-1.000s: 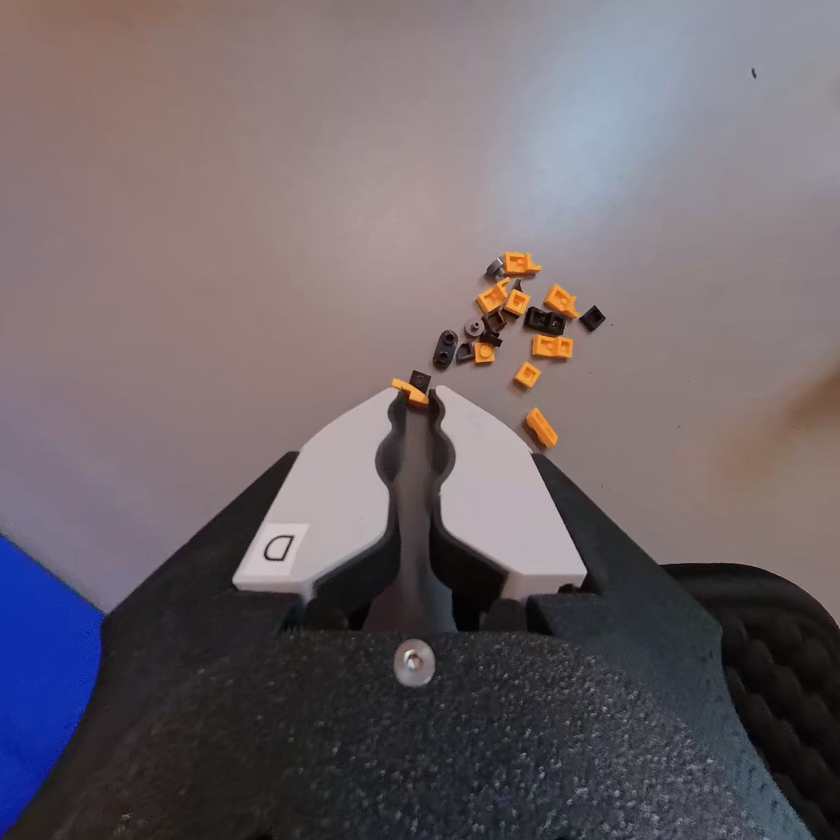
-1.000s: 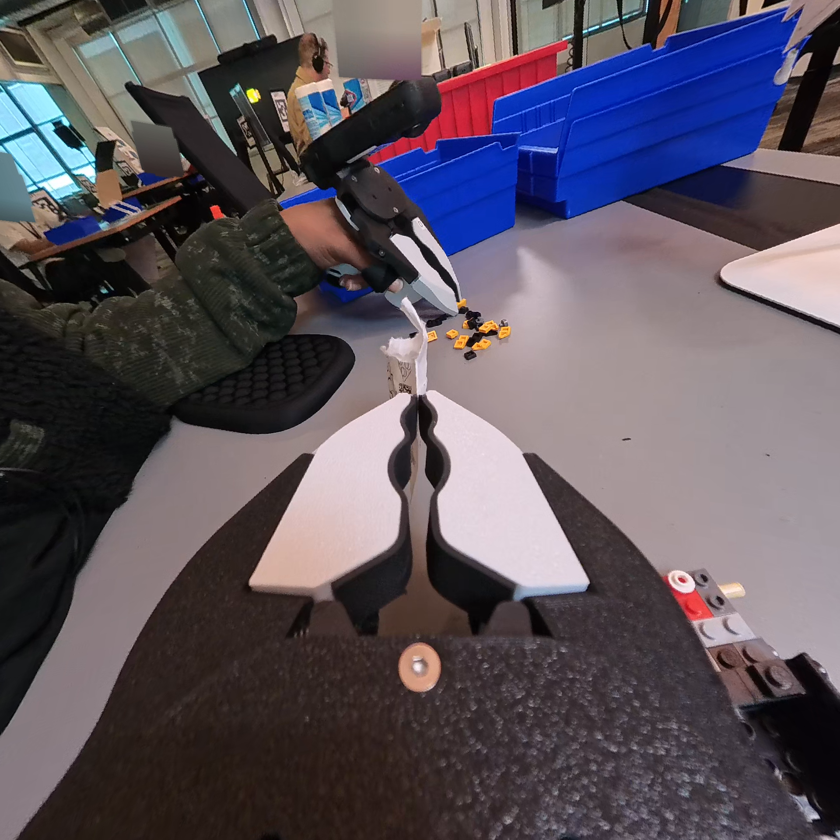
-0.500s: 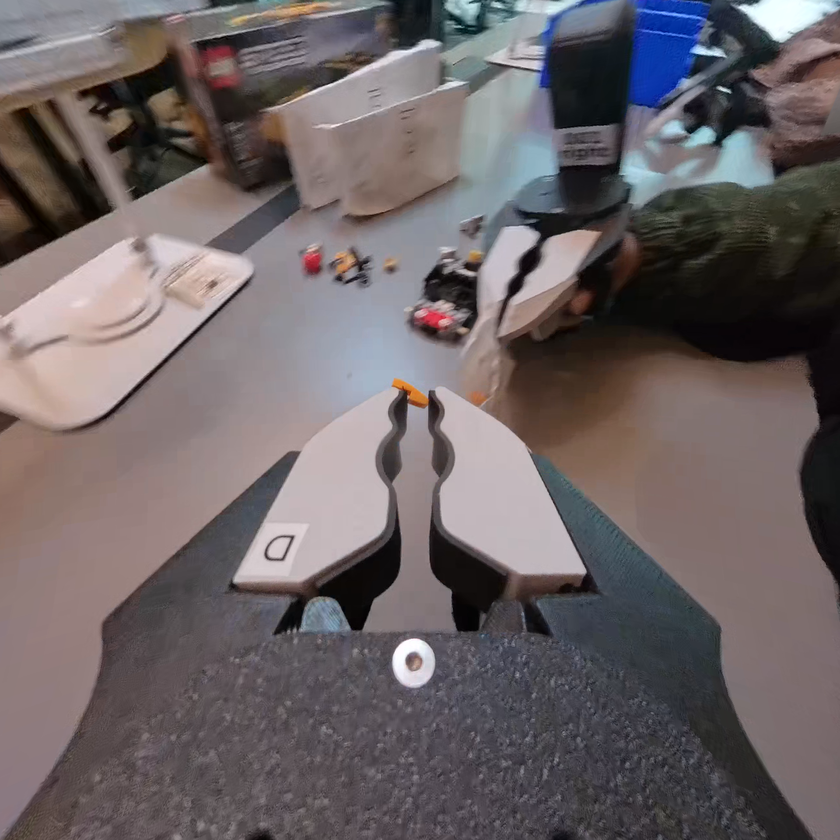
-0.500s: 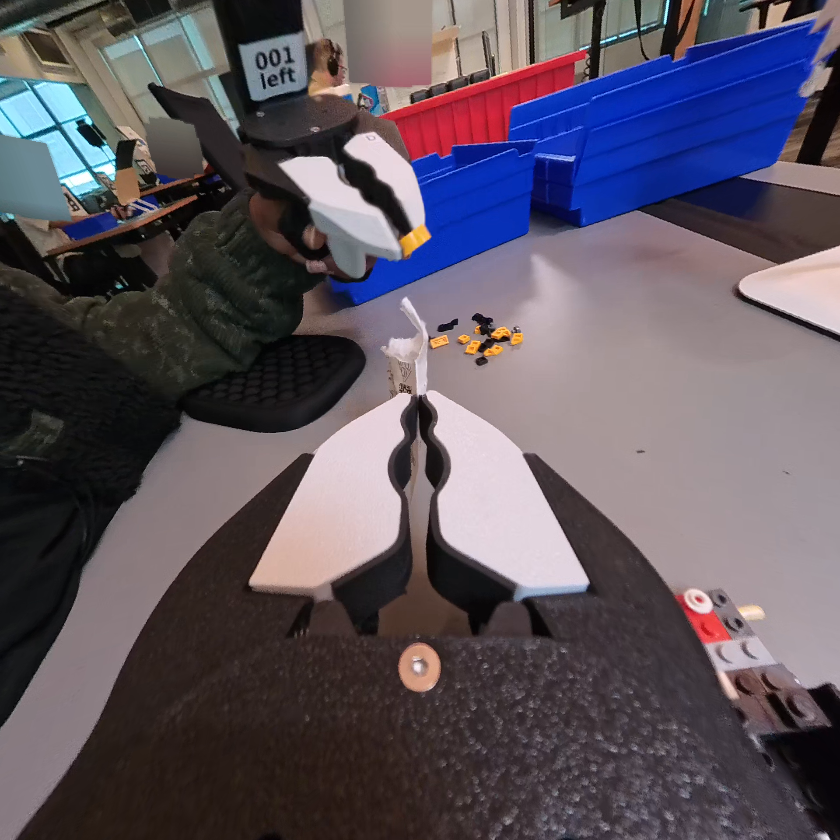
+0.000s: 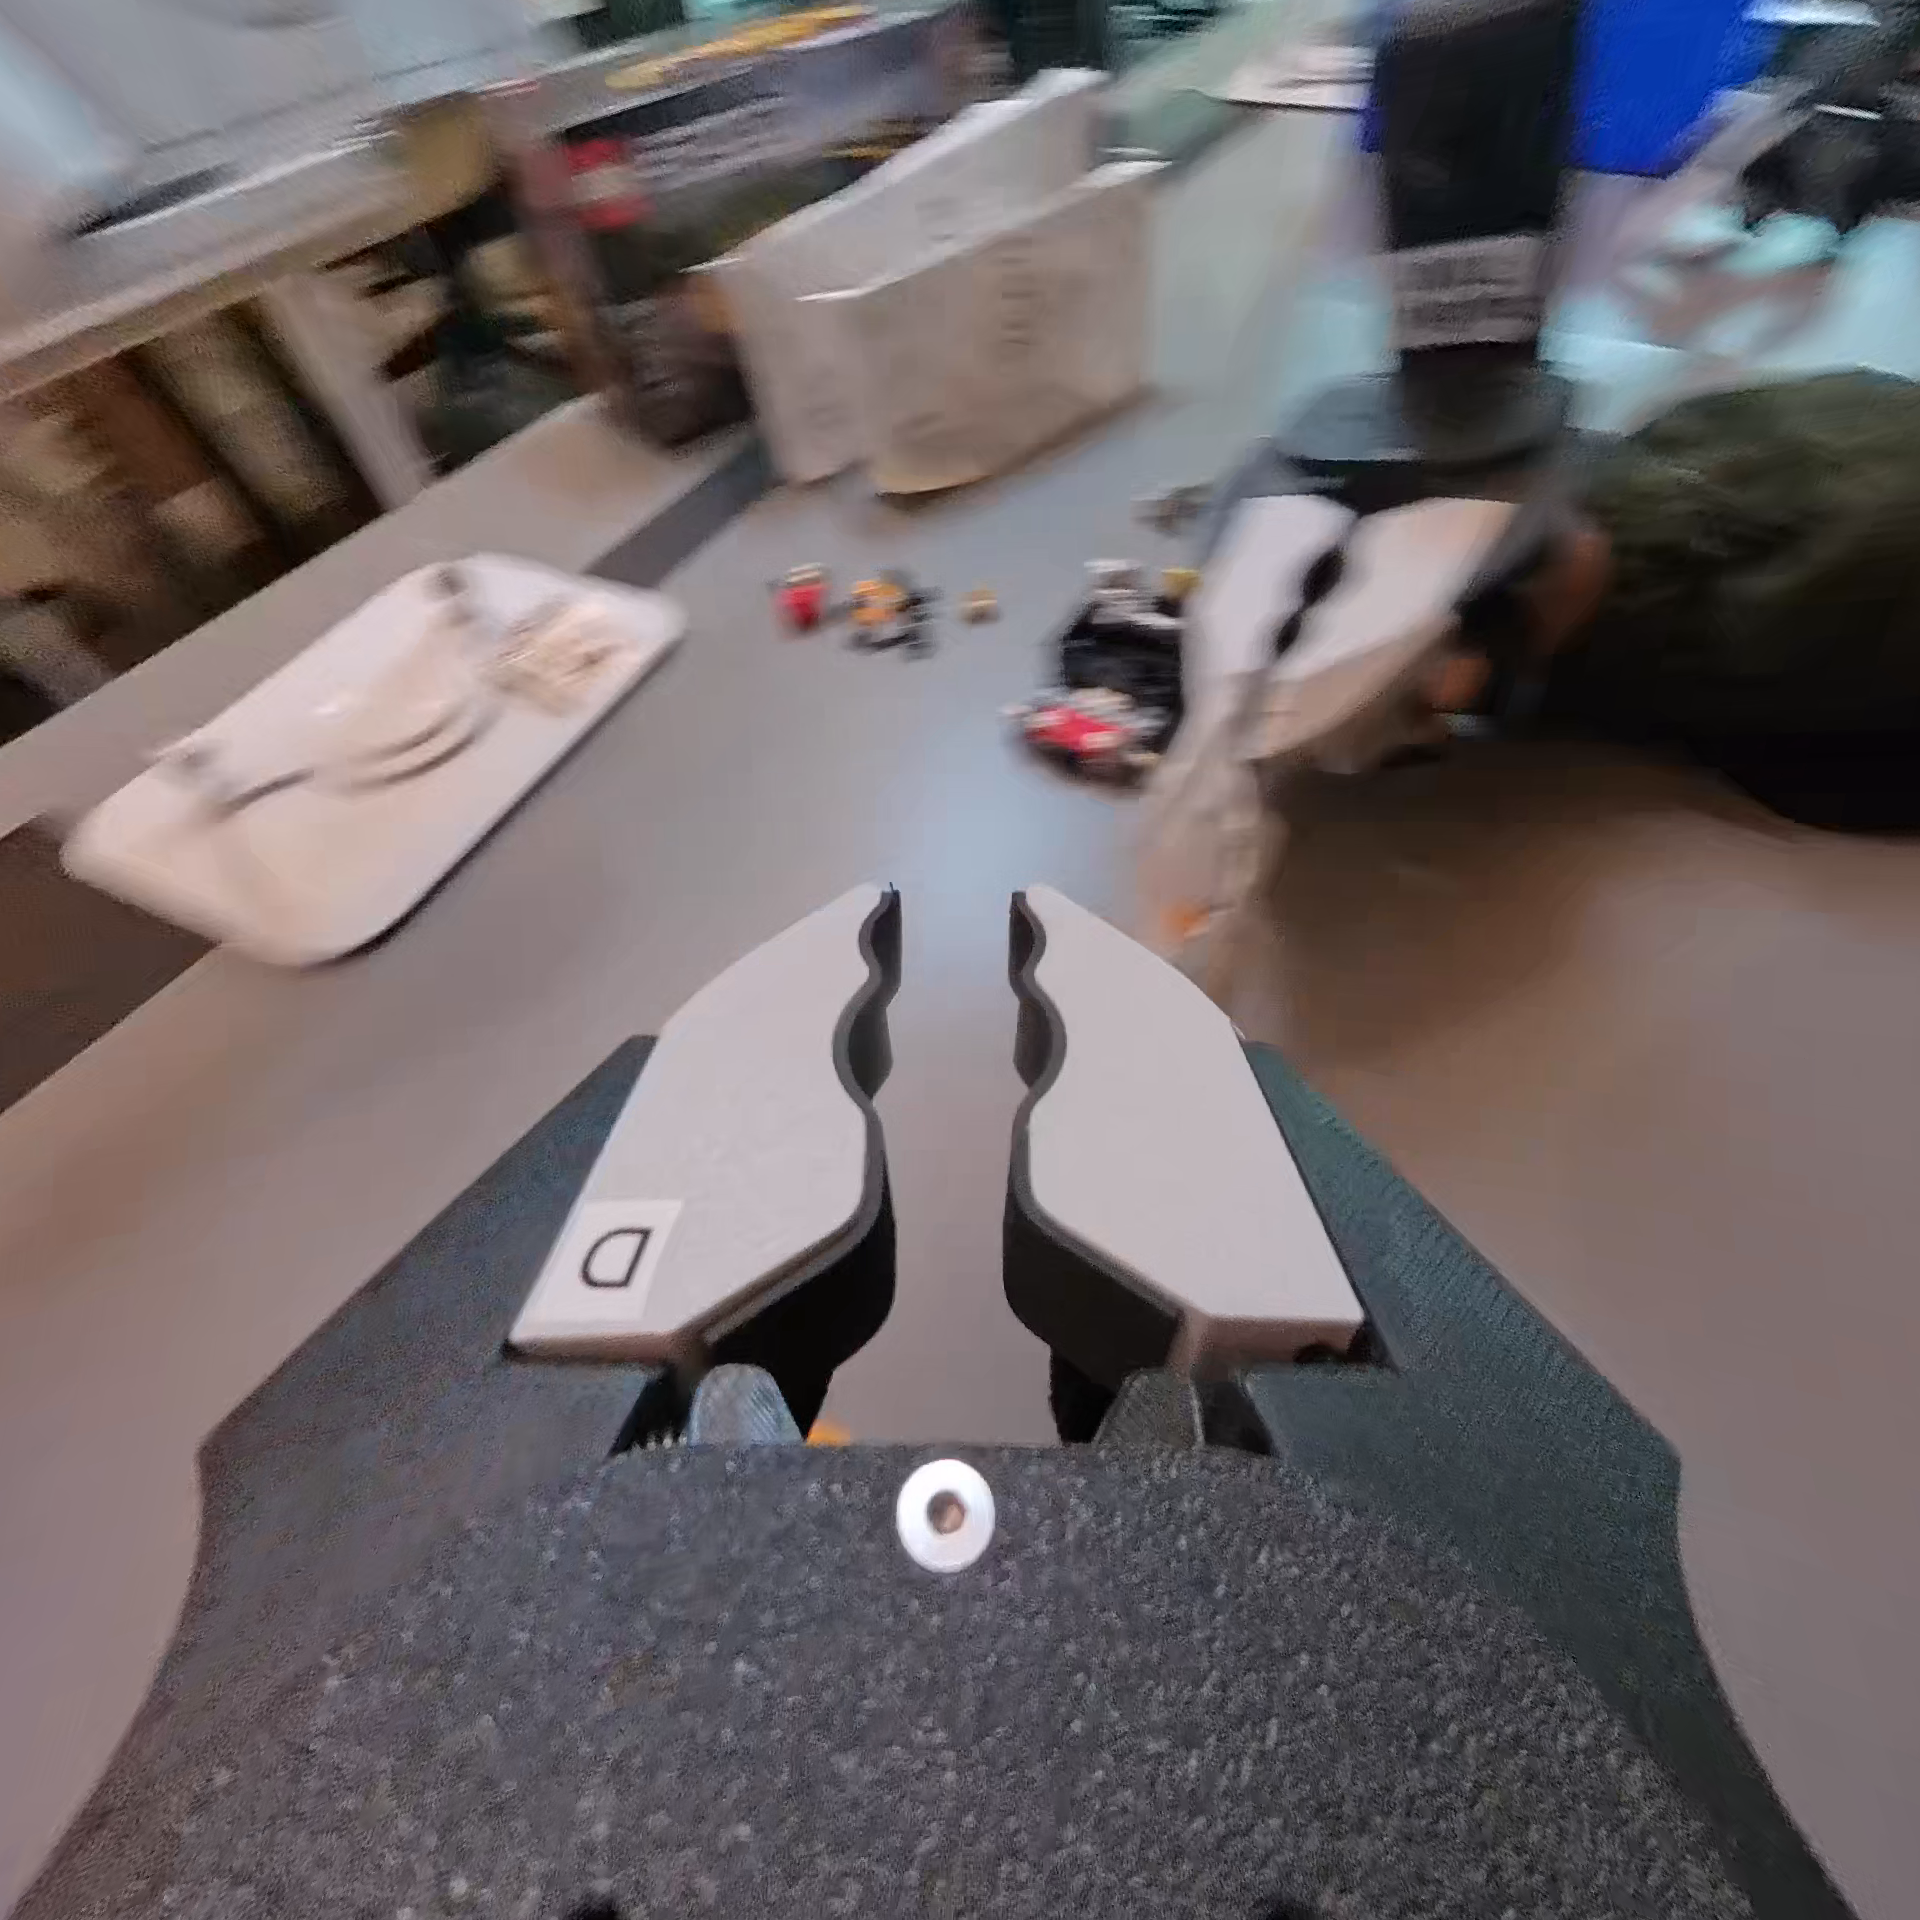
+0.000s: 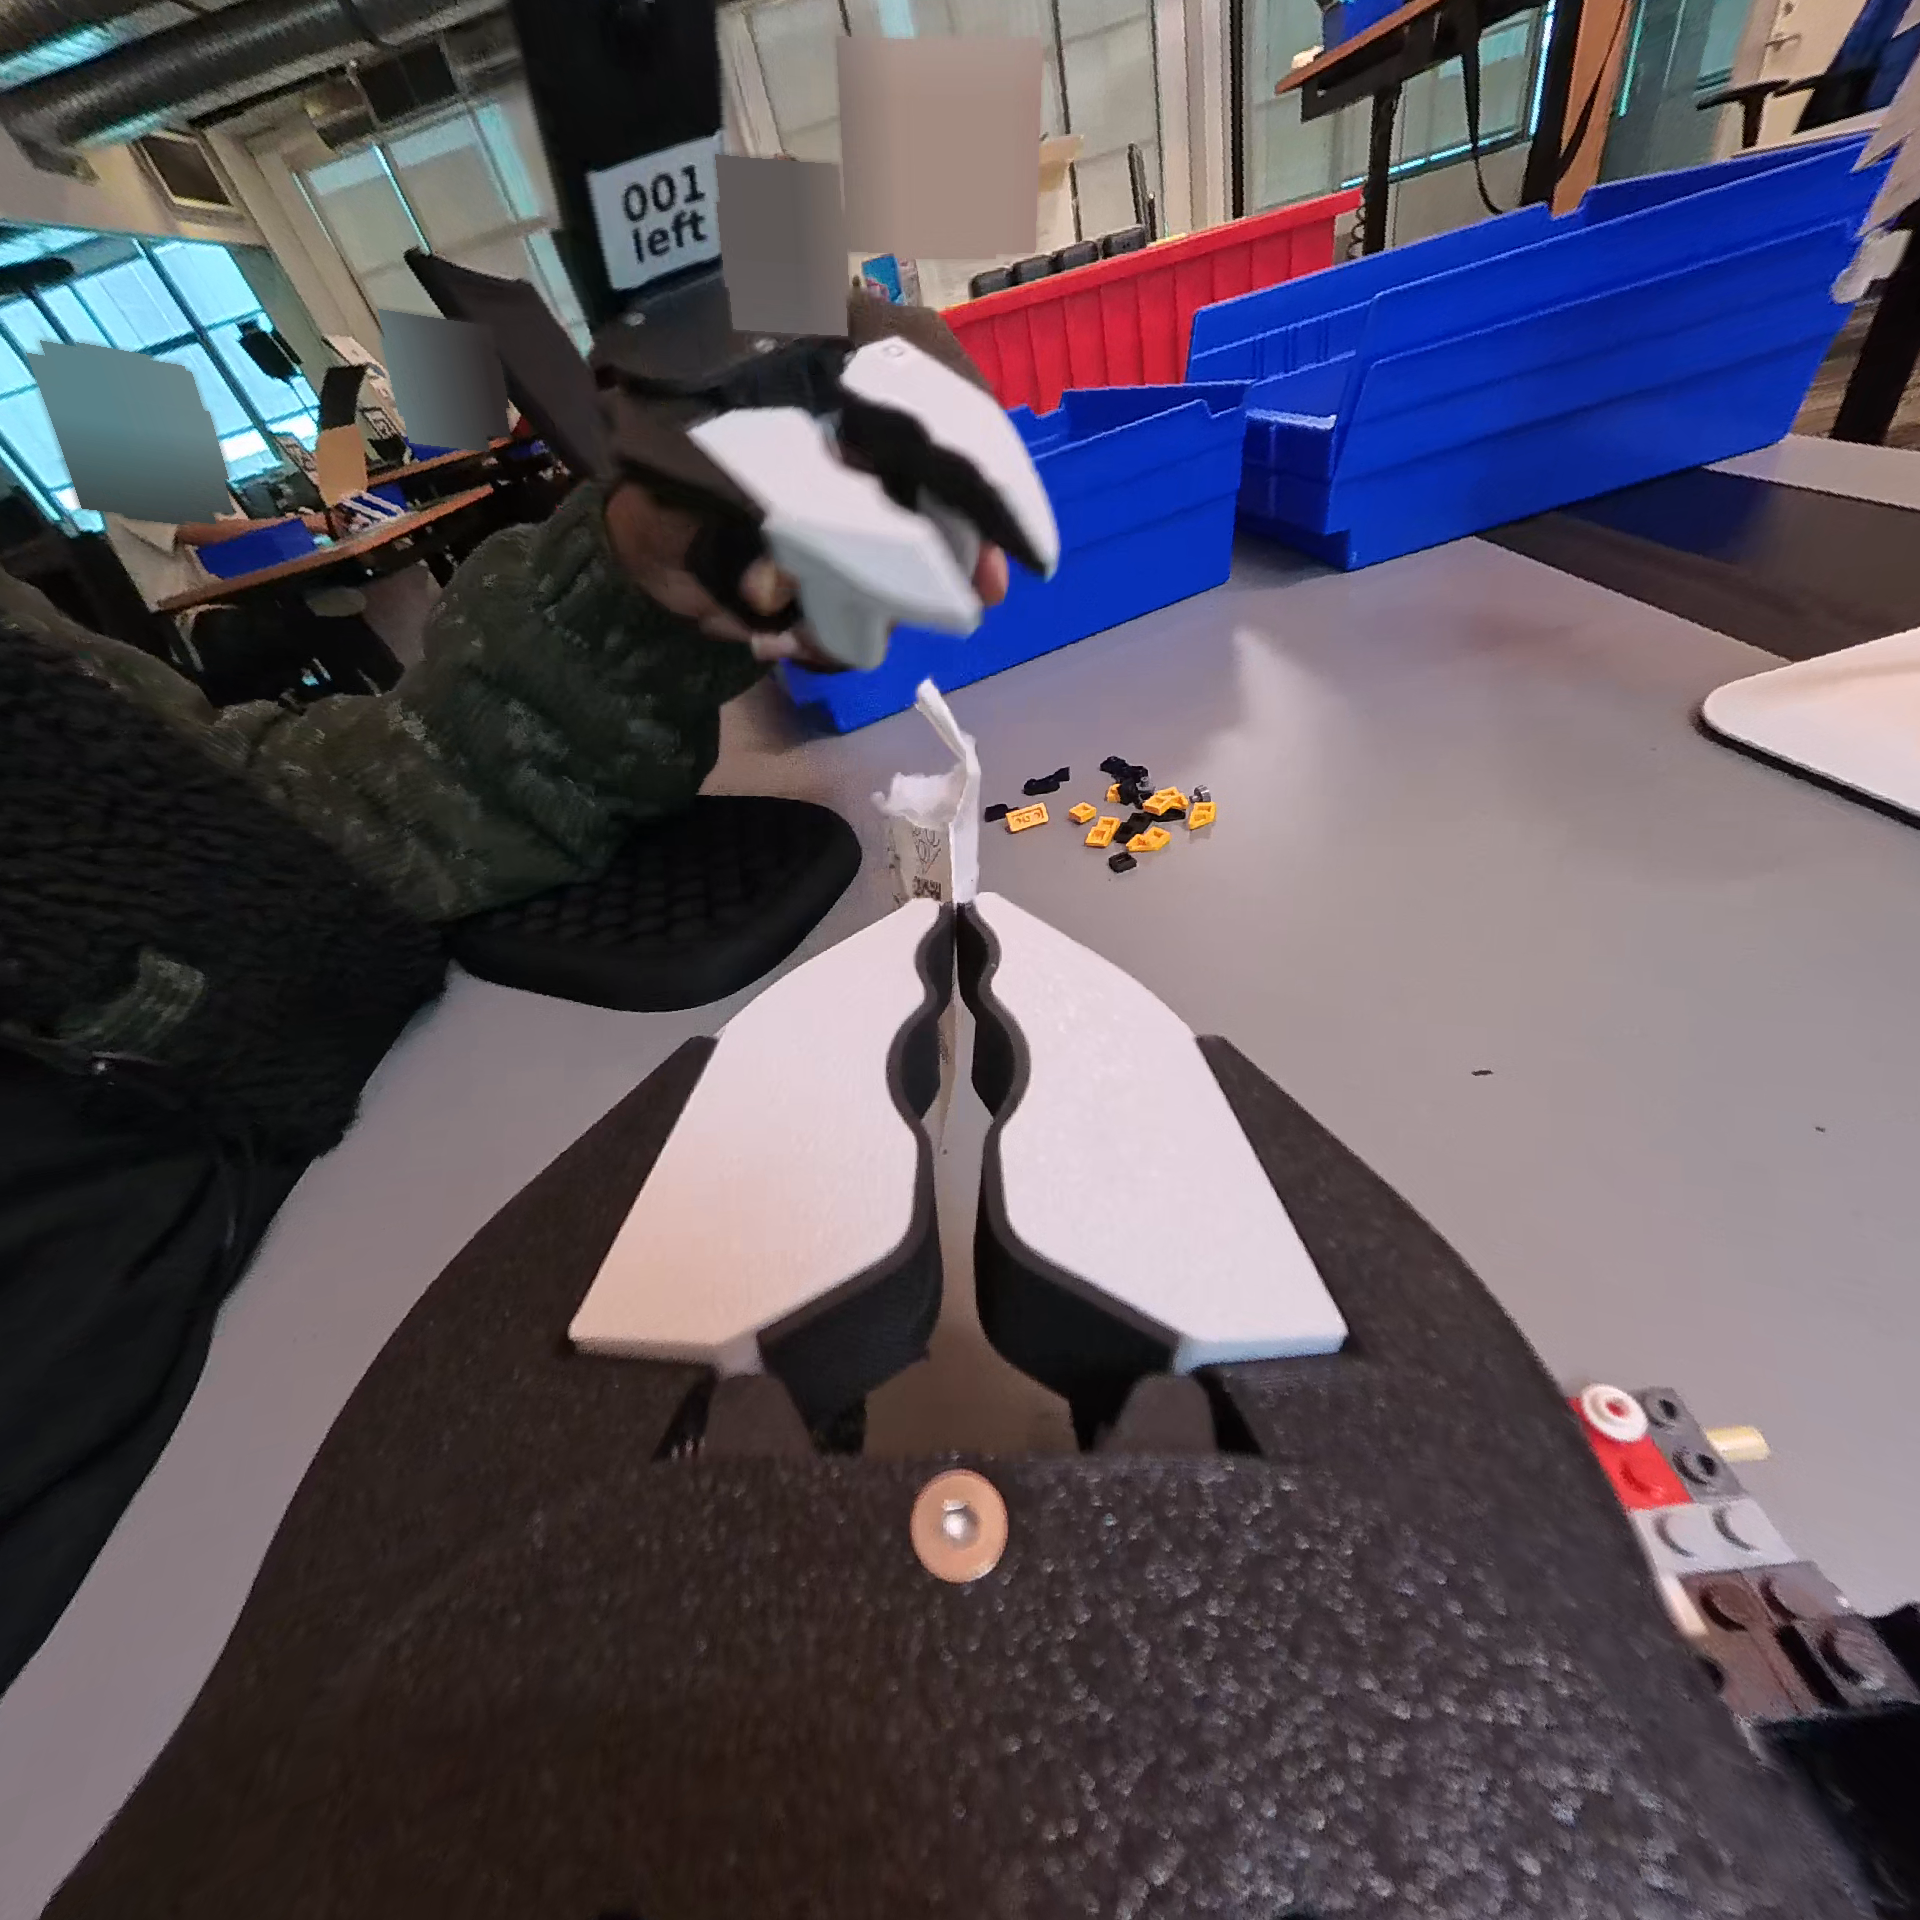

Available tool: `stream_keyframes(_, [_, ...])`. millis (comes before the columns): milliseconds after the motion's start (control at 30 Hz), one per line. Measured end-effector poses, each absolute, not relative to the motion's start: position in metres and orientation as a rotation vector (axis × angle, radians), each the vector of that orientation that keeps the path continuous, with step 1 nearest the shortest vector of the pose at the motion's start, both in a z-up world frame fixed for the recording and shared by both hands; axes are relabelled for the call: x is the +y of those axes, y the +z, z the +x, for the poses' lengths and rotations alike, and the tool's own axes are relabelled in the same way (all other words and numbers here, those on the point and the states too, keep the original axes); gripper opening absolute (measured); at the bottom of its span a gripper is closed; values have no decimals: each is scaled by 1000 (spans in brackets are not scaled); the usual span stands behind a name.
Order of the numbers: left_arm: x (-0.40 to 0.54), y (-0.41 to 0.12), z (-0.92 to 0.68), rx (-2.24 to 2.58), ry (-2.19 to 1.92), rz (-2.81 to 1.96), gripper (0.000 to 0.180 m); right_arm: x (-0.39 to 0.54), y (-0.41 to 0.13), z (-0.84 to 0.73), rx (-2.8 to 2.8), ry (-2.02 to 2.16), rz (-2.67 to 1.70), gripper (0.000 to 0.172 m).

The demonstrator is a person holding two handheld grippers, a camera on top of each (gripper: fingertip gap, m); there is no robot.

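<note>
Even daylight from windows (image 6: 135, 343); left wrist view motion-blurred; right sharp; wide-angle edge distortion

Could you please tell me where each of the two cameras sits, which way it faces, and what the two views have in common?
Left wrist view: on the left gripper, jaws apart, facing the right gripper, white tray and a green sleeve.
Right wrist view: on the right gripper, pinching a torn paper bag, facing the raised left gripper, orange and black bricks.
Shared: grey table, both grippers, bag.

My left gripper (image 5: 954, 914) is raised off the table with its fingers parted and nothing between them. My right gripper (image 6: 957, 912) sits low, fingers pinched together on a torn white paper bag (image 6: 940, 821). Both forearms wear green sleeves (image 6: 540, 707).
</note>
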State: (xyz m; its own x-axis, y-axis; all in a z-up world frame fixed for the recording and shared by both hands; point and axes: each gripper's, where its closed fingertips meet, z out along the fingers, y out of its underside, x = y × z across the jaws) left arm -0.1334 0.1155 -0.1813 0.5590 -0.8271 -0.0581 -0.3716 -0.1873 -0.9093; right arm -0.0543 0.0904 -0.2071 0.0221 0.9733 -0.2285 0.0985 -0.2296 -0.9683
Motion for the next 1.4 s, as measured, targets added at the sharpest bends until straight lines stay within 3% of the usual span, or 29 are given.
stream_keyframes(167, [146, -232, -238, 614, -352, -2212, 25, 95, -208, -53, -1127, 1335, -1480, 0])
stream_keyframes(400, [137, -298, -257, 690, -258, -2498, 24, 96, -209, -53, -1130, 1334, -1485, 0])
stream_keyframes(667, [142, -299, -253, 666, -404, -2449, 7, 94, -208, -53, -1139, 1331, -1483, 0])
stream_keyframes(833, [140, -297, -250, 698, -408, -2440, 7, 94, -208, -52, -1139, 1327, -1483, 0])
stream_keyframes(1100, [96, -187, -128, 1088, -761, -1738, 7, 91, -214, -57, -1172, 1326, -1494, 0])
stream_keyframes(1300, [81, -203, -87, 1257, -739, -1735, 9, 86, -215, -60, -1194, 1336, -1489, 0])
stream_keyframes(1400, [83, -206, -90, 1241, -745, -1749, 19, 87, -212, -58, -1180, 1352, -1481, 0])
